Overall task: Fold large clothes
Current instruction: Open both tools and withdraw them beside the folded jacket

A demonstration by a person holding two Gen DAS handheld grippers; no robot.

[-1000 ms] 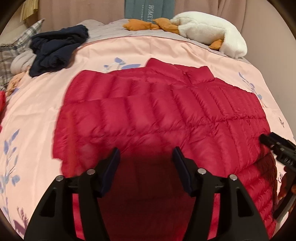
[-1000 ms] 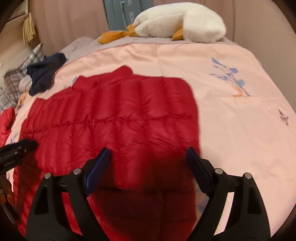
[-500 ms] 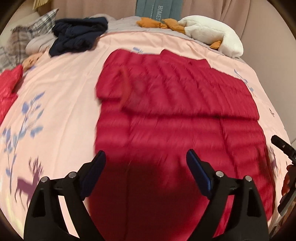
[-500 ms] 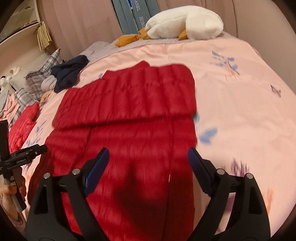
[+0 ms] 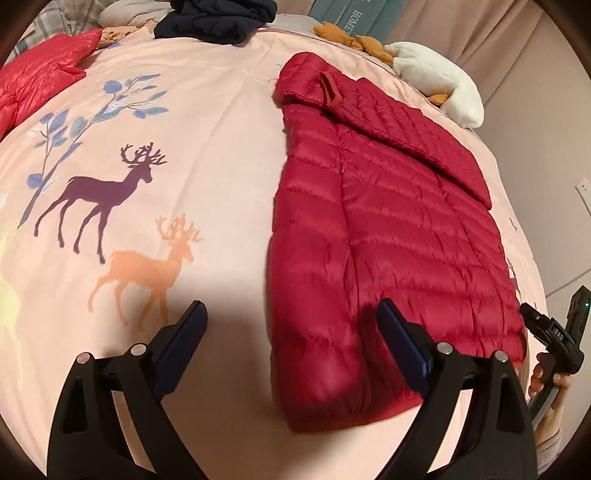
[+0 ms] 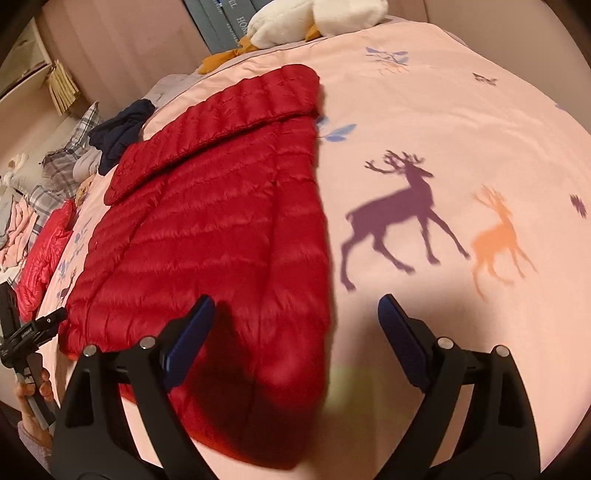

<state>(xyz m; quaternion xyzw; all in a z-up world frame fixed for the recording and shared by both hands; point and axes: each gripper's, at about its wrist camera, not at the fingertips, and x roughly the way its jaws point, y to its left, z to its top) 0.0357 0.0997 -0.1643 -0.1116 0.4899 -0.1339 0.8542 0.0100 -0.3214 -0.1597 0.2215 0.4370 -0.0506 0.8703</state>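
Moved: both grippers drawn apart since earlier — jacket [image 5: 388, 229] now folded narrower.
Left gripper [image 5: 291, 332]: jaws just widened, empty.
Right gripper [image 6: 295, 325]: likewise — nothing held.

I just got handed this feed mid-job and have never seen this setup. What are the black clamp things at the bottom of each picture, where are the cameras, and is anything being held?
No robot here: a person holds a two-finger gripper in each hand, and a fisheye camera on each looks forward along its fingers. The black arms at the bottom of the left view are the left gripper; in the right view, the right gripper. Each view also catches the other gripper at its edge.

Both look down on a pink bedspread printed with deer. The dark red puffer jacket lies on it, its upper part folded over. Beyond lie a navy garment, a brighter red jacket and a white plush toy.

Both grippers are open, their jaws having just widened, and hold nothing.
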